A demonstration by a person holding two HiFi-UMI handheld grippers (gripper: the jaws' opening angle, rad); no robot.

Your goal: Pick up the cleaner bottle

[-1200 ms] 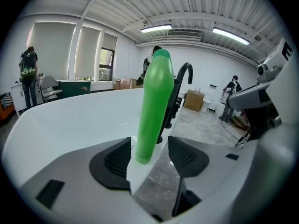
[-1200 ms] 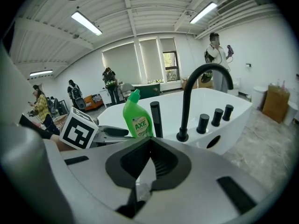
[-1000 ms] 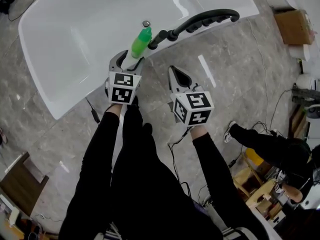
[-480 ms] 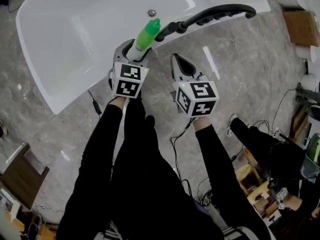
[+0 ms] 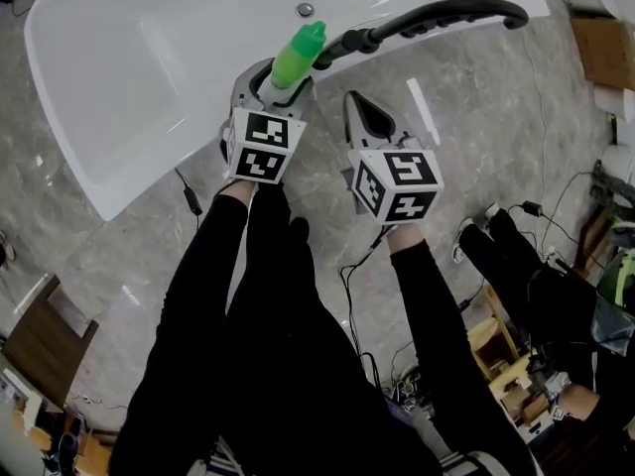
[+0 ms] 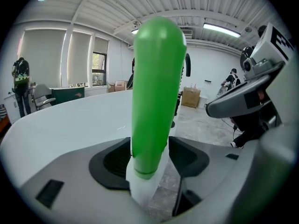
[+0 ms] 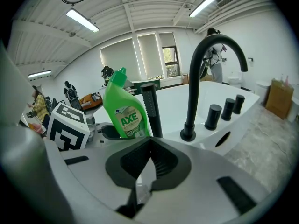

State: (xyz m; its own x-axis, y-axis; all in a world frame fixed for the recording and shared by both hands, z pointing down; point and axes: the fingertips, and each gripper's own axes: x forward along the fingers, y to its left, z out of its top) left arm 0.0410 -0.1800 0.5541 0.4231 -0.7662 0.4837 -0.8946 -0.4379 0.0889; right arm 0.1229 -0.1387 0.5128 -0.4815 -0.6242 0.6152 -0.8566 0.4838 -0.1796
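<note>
Grey marble flooring surrounds a white oval bathtub [image 5: 149, 58]. At the tub's near rim, the left gripper [image 5: 273, 79] has its jaws clamped on the green plastic cleaner bottle [image 5: 296, 56], roughly upright, so the grasp looks done; only lifting it clear remains. Just outside that rim, the right gripper [image 5: 362, 107] hovers, jaws together and empty, both forearms extended forward.

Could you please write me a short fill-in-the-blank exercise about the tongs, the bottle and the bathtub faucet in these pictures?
1. The left tongs are shut on the cleaner bottle, whose colour is ____.
2. The right tongs are shut and hold ____.
3. Beside the black faucet on the white bathtub stand ____ black knobs.
Missing words: green; nothing; three.
</note>
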